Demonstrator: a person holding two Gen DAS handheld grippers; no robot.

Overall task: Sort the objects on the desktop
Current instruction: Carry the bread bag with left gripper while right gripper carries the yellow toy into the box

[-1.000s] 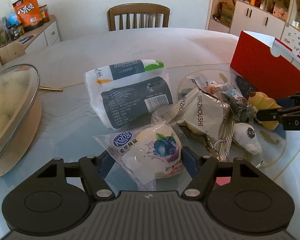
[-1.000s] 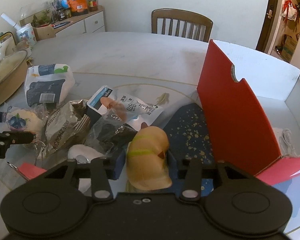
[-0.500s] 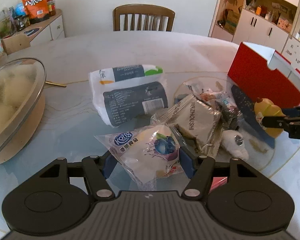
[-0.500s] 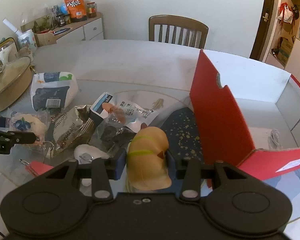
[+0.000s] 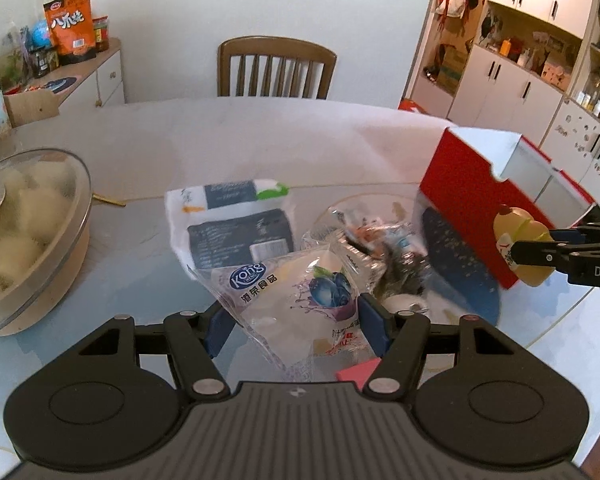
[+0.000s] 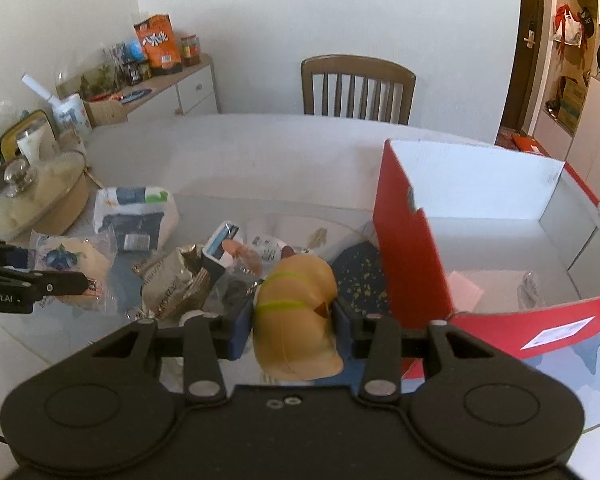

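Left wrist view shows our left gripper (image 5: 294, 326) clamping the blueberry bun packet (image 5: 300, 300) and our right gripper (image 6: 294, 320) gripping the yellow toy (image 6: 296, 312) above the desk (image 5: 228, 136), next needing the red box (image 6: 500, 216) at its right edge.

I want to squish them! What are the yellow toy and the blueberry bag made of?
The yellow toy looks like smooth, matte soft rubber or vinyl, though its softness can't be seen. The blueberry bag is thin, clear, glossy plastic film: it crinkles, and the pale bun shows through.
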